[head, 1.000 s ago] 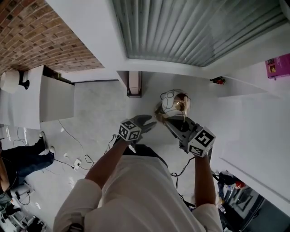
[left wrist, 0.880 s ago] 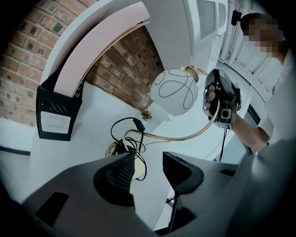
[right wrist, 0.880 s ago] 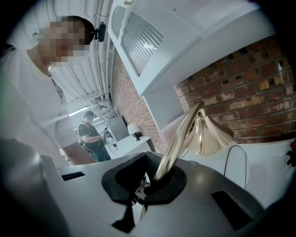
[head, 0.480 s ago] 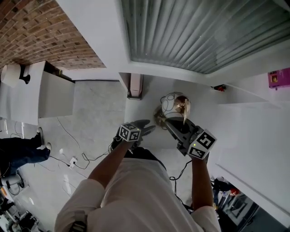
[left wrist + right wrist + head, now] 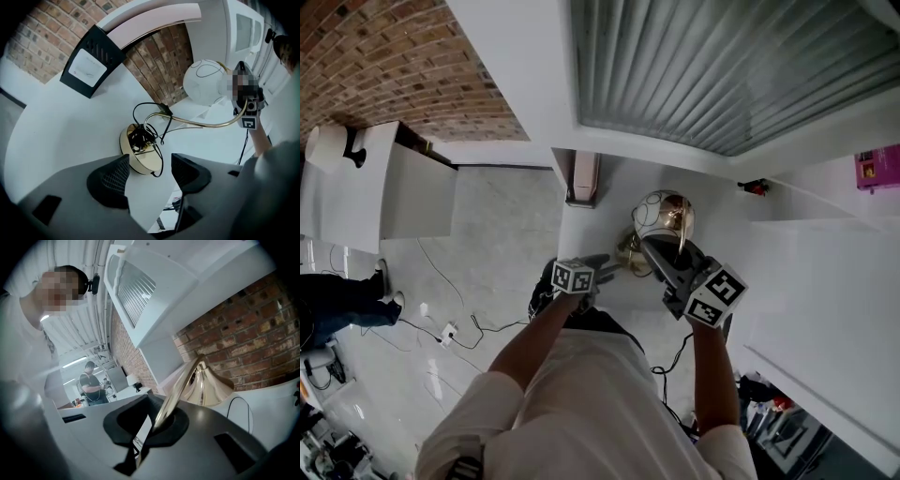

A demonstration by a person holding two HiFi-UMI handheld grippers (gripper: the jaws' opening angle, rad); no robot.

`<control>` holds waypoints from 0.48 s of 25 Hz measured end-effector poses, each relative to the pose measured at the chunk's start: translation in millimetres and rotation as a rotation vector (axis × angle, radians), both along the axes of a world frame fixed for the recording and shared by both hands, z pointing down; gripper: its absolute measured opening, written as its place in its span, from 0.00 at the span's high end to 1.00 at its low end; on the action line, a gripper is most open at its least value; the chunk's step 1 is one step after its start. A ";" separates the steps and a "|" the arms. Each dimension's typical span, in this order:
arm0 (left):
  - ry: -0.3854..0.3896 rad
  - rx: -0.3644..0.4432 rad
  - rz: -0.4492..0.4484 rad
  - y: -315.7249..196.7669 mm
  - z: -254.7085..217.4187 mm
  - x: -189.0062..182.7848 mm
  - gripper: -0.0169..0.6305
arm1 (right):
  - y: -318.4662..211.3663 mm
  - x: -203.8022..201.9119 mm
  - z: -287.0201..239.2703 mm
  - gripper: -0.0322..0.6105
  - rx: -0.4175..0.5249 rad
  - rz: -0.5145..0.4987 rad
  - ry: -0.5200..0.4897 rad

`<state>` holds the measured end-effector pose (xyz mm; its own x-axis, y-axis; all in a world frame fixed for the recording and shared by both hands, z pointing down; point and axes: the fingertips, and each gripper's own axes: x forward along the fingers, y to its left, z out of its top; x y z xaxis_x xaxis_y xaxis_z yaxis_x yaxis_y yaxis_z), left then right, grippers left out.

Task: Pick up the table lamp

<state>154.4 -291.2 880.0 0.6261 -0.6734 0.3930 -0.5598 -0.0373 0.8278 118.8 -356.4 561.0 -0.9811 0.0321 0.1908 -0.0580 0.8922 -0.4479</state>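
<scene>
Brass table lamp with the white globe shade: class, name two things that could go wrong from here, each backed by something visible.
1. The right gripper is shut on only the thin curved brass stem; it could twist or slip in that narrow grip.
2. The left gripper, jaws opening and pressing nothing, is just short of the round gold base, where a loose black cord is bundled; a jaw could snag it.

We log a brick wall [image 5: 384,66] upper left, a white cabinet [image 5: 412,202] below it, floor cables [image 5: 450,330] lower left, 1 pink box [image 5: 879,165] at the right edge, and a ribbed shutter [image 5: 722,66] at top.
</scene>
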 end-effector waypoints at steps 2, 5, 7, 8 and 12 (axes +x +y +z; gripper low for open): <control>0.054 -0.016 -0.029 3.9 2.0 1.4 0.51 | 4.4 -2.6 -7.7 0.93 0.011 -0.003 -0.008; 0.158 -0.055 -0.068 10.2 5.6 6.4 0.46 | 14.6 -7.5 -21.9 0.93 0.028 -0.004 -0.021; 0.203 -0.069 -0.086 14.1 8.3 10.4 0.42 | 22.4 -9.7 -32.4 0.93 0.033 -0.004 -0.035; 0.227 -0.066 -0.095 15.0 7.0 11.9 0.41 | 26.8 -10.7 -37.3 0.93 0.037 -0.006 -0.040; 0.360 -0.019 -0.117 13.4 -12.5 18.3 0.45 | 43.0 -12.1 -53.0 0.93 0.051 -0.013 -0.056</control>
